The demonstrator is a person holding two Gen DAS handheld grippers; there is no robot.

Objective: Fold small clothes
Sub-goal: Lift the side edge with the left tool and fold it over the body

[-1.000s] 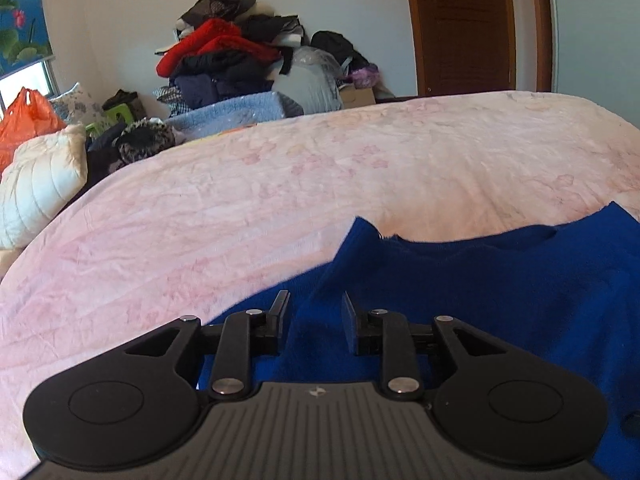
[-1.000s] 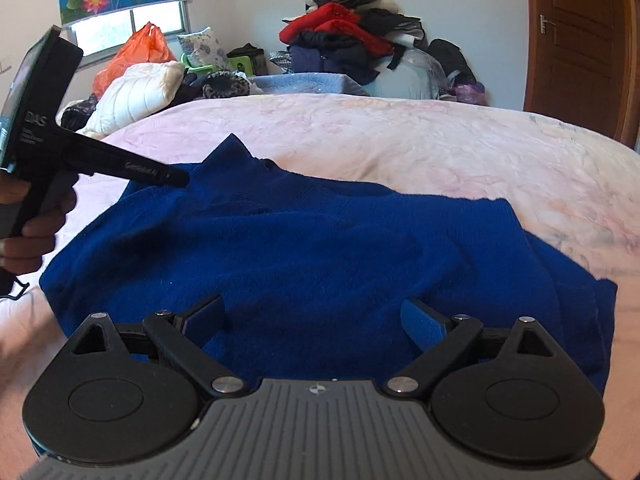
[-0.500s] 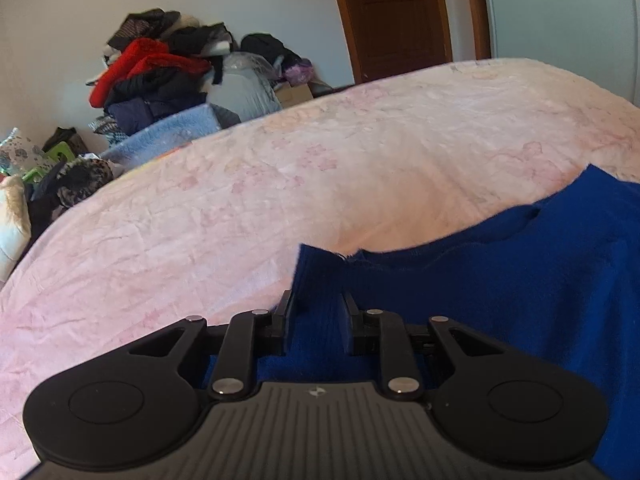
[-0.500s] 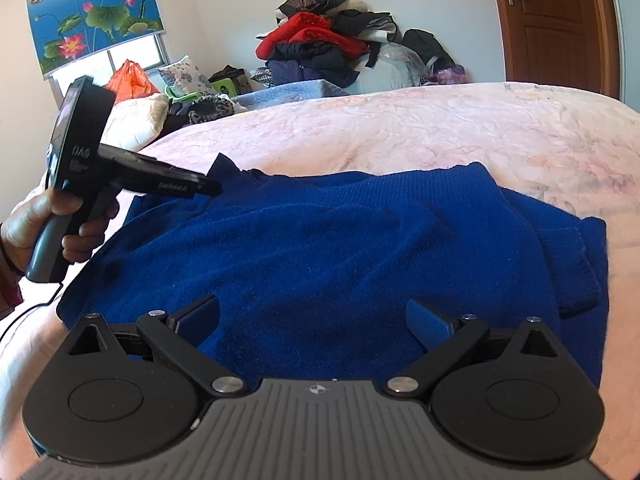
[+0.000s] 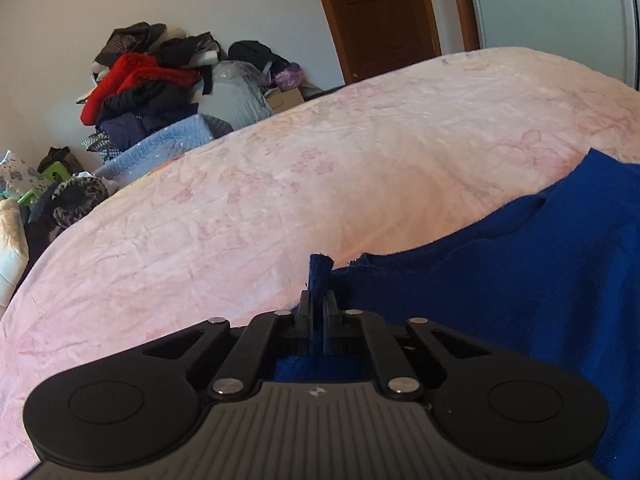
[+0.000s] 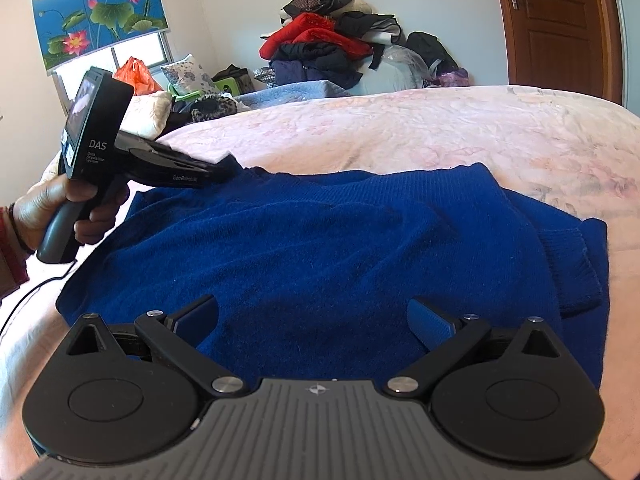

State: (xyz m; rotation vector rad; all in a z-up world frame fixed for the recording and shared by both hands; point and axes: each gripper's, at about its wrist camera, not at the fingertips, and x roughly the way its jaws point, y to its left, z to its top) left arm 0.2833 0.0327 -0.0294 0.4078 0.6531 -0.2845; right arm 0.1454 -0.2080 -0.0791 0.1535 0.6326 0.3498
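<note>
Our left claw [image 5: 319,312] pinches the far-left corner of the blue sweater [image 6: 320,248], which lies across the pink bed [image 6: 440,128]; our right claw [image 6: 314,320] hangs wide over its near hem. The bite looks thin, so the corner may slip once lifted.

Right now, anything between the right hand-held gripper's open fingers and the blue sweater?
Nothing: right wrist view shows the right hand-held gripper open directly over bare blue sweater.
</note>
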